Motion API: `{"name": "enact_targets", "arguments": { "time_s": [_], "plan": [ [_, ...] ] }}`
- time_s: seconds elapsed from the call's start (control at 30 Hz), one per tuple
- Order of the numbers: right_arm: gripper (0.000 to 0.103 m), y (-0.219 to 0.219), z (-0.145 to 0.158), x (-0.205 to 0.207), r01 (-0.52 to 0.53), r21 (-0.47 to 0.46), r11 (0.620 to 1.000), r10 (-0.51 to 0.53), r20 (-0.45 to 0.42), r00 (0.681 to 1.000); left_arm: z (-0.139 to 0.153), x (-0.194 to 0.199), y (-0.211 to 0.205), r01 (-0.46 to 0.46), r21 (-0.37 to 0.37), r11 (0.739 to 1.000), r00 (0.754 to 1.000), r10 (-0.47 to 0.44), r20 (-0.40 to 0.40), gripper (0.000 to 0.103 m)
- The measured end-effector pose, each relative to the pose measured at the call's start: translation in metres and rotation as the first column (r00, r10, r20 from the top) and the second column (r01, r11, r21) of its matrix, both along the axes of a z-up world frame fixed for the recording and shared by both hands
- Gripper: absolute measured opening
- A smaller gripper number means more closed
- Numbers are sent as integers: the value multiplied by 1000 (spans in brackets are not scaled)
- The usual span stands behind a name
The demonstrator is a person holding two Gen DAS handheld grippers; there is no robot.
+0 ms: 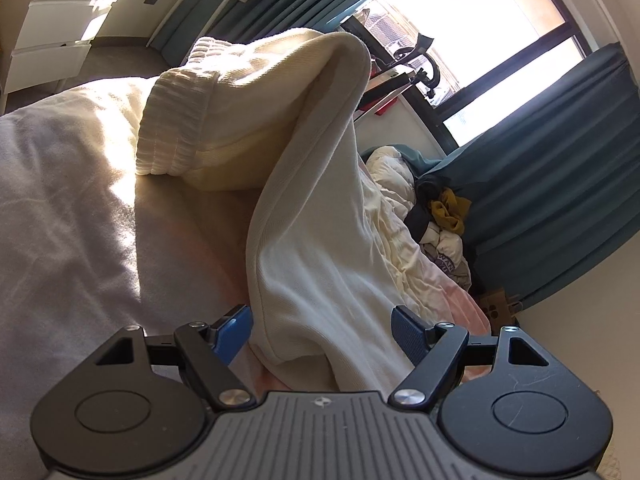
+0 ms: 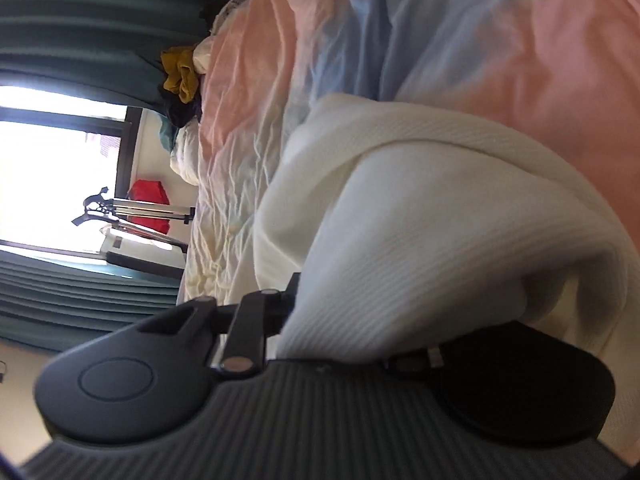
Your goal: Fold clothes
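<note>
Cream knit garment [image 1: 320, 216] lies between the spread fingers of the left gripper [image 1: 324, 330], while draped cloth hides the right gripper [image 2: 360, 320], its grip unreadable.

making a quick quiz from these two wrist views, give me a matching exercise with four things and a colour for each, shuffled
Things:
1. garment
2. curtain
3. crumpled cloth in the pile
4. bag by the window

Colours:
A. red
B. cream white
C. mustard yellow
D. teal

Pairs: 1-B, 2-D, 3-C, 4-A
</note>
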State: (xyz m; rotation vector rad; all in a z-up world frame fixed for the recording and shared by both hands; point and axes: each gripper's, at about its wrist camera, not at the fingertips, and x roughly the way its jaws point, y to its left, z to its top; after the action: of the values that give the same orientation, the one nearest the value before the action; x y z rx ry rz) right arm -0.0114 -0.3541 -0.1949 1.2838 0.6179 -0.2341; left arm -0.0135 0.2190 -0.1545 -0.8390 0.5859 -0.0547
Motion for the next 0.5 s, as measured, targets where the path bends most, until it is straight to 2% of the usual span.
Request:
{"name": "enact_targets", "arguments": {
  "time_s": [0.1,0.27,0.33,0.43,0.47,0.5],
  "plan": [
    [23,-11,38,25,-23,-141,990,32,59,998,1,4,-5,24,8,1000,1000,-24,20,78],
    [21,-27,118,82,-61,-343,937,122,161,979,4,11,-14,64,23,998,996,-65,54,78],
    [21,-24,155,107,-78,-445,892,193,218,957,5,13,-17,79,29,996,994,-81,67,78],
    [21,-8,200,123,-73,-652,754,343,297,891,6,17,-22,102,38,994,991,-105,87,78],
    [21,-6,206,123,-63,-674,736,367,318,874,7,19,-24,110,42,993,989,-114,93,78],
    [21,-5,207,121,-56,-670,740,370,336,867,7,19,-26,115,48,992,988,-120,99,78]
  ]
}}
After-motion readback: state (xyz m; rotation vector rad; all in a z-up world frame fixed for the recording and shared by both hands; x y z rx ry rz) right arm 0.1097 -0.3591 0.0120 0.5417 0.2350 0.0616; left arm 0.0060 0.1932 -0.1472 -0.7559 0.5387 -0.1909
